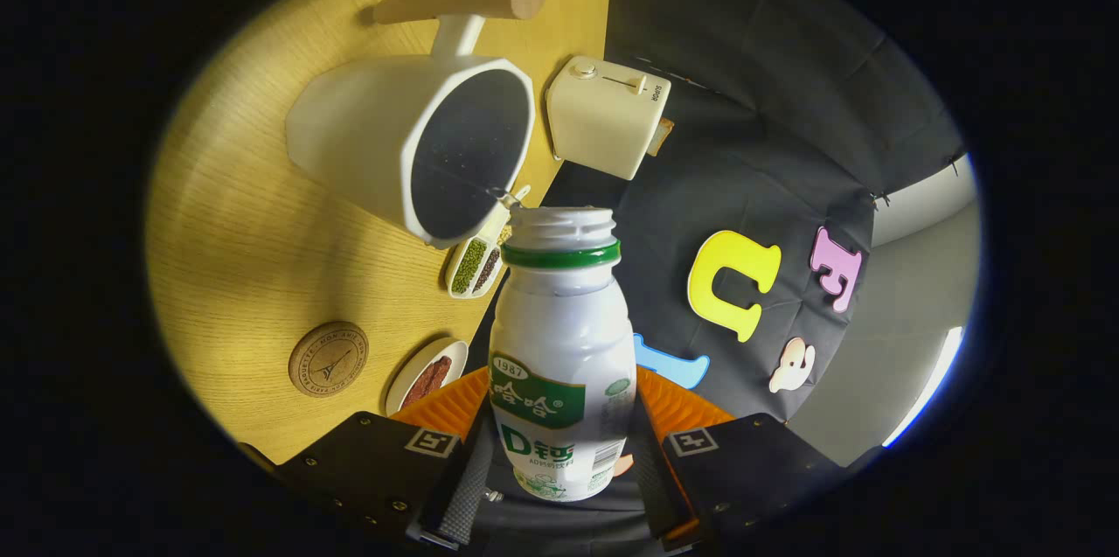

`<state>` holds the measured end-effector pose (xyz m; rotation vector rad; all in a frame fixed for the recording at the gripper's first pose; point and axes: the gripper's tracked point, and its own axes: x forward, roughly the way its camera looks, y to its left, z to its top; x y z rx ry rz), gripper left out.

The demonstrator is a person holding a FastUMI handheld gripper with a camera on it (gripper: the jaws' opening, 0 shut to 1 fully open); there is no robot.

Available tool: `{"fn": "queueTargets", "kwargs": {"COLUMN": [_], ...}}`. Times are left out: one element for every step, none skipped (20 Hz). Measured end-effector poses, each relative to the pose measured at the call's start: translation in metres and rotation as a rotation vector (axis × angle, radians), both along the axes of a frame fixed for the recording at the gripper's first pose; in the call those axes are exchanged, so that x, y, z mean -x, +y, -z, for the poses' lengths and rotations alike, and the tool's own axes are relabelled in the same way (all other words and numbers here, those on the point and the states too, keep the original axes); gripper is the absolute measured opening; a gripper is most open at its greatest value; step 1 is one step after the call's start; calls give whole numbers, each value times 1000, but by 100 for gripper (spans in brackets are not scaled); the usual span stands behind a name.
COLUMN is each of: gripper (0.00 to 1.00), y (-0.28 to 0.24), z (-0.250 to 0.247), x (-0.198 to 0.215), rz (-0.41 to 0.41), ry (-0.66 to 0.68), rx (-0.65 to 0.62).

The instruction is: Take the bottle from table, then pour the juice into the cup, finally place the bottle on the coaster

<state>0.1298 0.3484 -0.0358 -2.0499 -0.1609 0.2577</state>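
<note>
Bottle: I am holding the white bottle (562, 356) between the fingers of the gripper (559, 465); its cap is off and its open threaded mouth, above a green ring, is sitting just beside the rim of the cup. Its contents cannot be told through the opaque wall.
Cup: The white cup (411, 142) with a wooden handle is standing on the counter (245, 251); its dark interior is facing the bottle mouth, and a few small droplets are showing at its rim nearest the mouth. I cannot tell how much liquid is inside.
Coaster: The round wooden coaster (329, 358) is lying bare on the counter, well apart from the cup.
Other containers: A divided dish (476, 264) is carrying green and dark grains; a small plate (426, 375) is holding something reddish-brown. A cream toaster (605, 115) is standing beyond the cup.
Gripper: Both fingers are pressing on the lower body of the bottle, one on each side. The whole view is reading tilted relative to the counter.
</note>
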Motion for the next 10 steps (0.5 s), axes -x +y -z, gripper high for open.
{"fn": "queueTargets", "kwargs": {"gripper": [72,72,72,72,72,72,72,72,72,72], "y": [0,0,0,0,0,0,1,0,1,0], "z": [0,0,0,0,0,1,2,3,4,4], "x": [0,0,0,0,0,0,0,0,0,0], "rz": [1,2,3,2,2,2,1,0,0,1], "ry": [1,1,1,0,0,-2,-1,-2,-1,1], "rx": [5,9,12,15,18,23,31,38,45,48]}}
